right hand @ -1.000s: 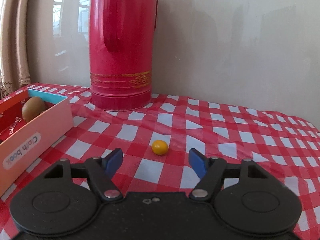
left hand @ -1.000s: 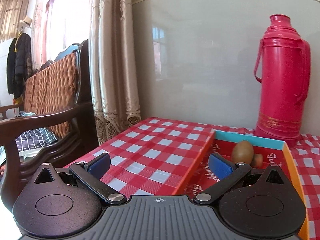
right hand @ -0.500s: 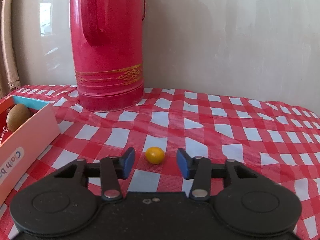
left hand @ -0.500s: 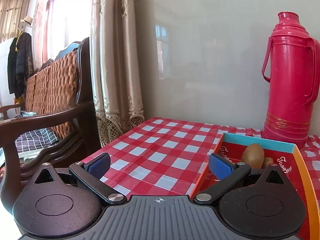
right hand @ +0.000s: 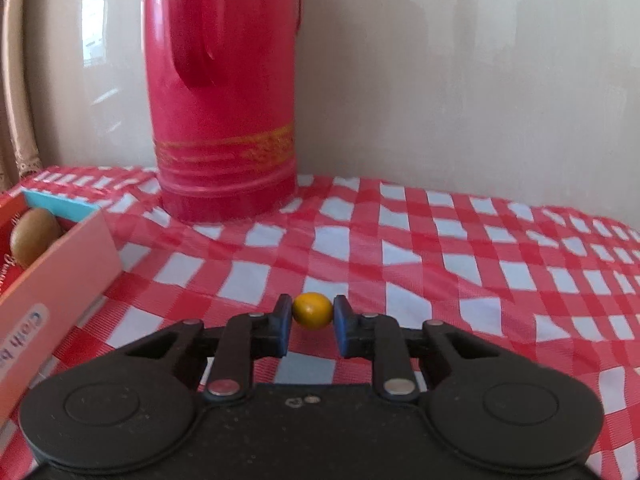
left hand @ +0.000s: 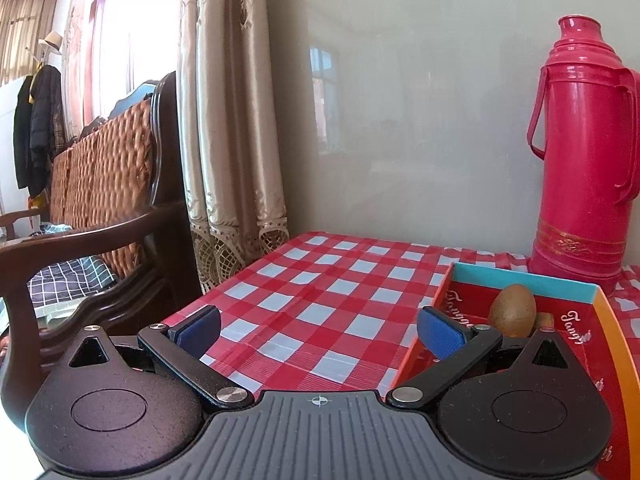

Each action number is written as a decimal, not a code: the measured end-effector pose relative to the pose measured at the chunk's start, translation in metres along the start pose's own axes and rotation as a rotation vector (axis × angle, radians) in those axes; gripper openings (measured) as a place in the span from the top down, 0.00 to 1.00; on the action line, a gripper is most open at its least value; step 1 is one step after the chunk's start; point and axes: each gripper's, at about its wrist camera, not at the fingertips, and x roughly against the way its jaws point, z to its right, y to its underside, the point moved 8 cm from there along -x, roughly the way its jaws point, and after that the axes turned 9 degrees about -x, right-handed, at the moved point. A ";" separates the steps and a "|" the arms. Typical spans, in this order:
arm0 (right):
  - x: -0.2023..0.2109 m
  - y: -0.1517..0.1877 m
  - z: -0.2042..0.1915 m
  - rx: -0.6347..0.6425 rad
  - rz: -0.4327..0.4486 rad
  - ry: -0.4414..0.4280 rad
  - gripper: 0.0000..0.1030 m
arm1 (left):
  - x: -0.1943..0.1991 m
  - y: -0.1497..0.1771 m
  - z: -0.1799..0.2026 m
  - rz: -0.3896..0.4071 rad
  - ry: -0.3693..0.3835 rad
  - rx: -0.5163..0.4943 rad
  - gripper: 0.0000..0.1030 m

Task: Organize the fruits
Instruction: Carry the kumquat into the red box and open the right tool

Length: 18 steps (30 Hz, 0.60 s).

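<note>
My right gripper (right hand: 311, 322) is shut on a small yellow-orange fruit (right hand: 312, 311), its blue pads touching both sides, just above the red checked tablecloth (right hand: 440, 248). To its left stands an open box (right hand: 60, 276) with a brown kiwi (right hand: 34, 236) inside. In the left wrist view my left gripper (left hand: 316, 330) is open and empty, at the box's left wall (left hand: 424, 340). The kiwi (left hand: 513, 311) lies at the box's far end with a smaller brown fruit (left hand: 544, 320) half hidden behind it.
A tall pink-red thermos (right hand: 224, 92) stands against the wall behind the fruit; it also shows in the left wrist view (left hand: 584, 152). A wooden wicker-backed chair (left hand: 100, 208) and curtains (left hand: 228, 120) stand past the table's left edge.
My right gripper moved forward and closed its jaws from wide open onto the yellow fruit. The left gripper drifted slightly left and stayed open.
</note>
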 end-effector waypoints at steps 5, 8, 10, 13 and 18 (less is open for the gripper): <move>0.025 -0.005 -0.015 0.012 0.040 -0.034 0.87 | 0.009 0.005 0.005 -0.001 0.017 -0.009 0.00; 0.042 -0.007 -0.029 0.025 0.063 -0.064 0.87 | 0.018 0.008 0.004 -0.001 0.024 -0.011 0.00; 0.055 -0.008 -0.041 0.035 0.077 -0.087 0.87 | 0.026 0.008 0.002 0.007 0.023 -0.008 0.00; 0.070 -0.003 -0.055 0.045 0.079 -0.118 0.87 | 0.040 0.010 -0.001 0.013 0.029 -0.003 0.00; 0.103 0.008 -0.082 0.069 0.099 -0.166 0.87 | 0.058 0.013 0.000 0.023 0.052 -0.002 0.00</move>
